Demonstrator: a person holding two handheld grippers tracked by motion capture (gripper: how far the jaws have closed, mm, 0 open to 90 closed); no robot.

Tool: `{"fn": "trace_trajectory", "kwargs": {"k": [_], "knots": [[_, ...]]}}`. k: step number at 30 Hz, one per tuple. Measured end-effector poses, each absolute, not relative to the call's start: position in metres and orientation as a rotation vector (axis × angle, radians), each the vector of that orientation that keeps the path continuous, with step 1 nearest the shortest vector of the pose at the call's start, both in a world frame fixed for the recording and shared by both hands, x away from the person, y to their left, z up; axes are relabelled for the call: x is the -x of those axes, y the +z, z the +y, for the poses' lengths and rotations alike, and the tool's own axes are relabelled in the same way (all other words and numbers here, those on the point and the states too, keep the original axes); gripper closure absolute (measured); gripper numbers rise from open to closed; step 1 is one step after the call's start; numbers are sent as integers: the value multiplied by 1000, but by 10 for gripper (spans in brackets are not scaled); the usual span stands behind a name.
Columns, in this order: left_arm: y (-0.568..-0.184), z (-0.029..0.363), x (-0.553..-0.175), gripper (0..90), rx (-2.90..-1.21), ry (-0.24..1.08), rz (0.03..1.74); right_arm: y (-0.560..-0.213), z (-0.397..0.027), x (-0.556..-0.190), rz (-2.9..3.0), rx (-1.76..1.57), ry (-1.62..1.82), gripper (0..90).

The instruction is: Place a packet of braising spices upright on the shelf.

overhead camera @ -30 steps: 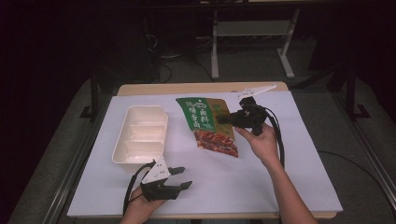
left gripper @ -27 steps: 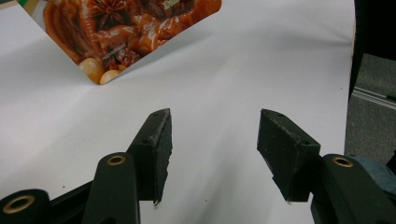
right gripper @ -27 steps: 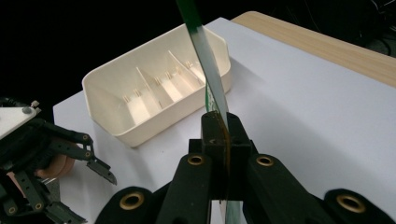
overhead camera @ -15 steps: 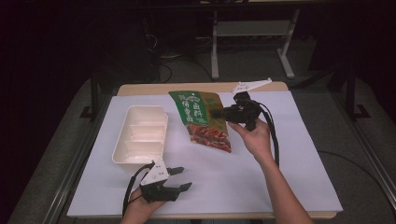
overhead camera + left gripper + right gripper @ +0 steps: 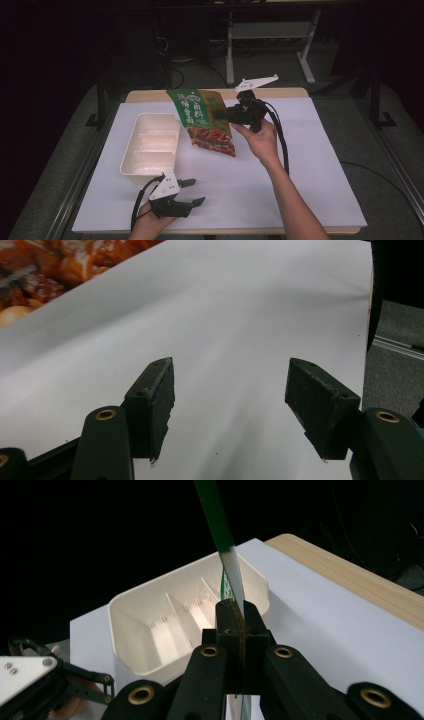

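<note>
Pouch (image 5: 206,120) lifting off the tabletop (image 5: 310,170), pinched in my right claw (image 5: 226,114).

I am holding the right claw clamped on the pouch's side edge, hanging it tilted over the far middle, just beside the white tray (image 5: 150,150). It is looking light, floppy and slick, so I am judging the flat sealed edge the safest grip. My left claw (image 5: 192,192) near the front edge has just been spreading, jaws apart with nothing between.
</note>
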State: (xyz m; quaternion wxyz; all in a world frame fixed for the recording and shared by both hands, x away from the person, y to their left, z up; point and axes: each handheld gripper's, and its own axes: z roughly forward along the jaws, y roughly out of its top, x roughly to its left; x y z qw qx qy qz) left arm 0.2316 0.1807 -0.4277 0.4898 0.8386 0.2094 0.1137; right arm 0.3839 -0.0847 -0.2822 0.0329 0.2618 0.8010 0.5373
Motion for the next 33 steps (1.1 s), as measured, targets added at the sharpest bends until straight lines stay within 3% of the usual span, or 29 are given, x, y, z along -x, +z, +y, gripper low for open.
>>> {"fn": "trace_trajectory", "kwargs": {"k": [33], "knots": [[-426, 186, -232, 326, -2015, 286, 497, -265, 6, -437, 2433, -680, 1703, 900]]}}
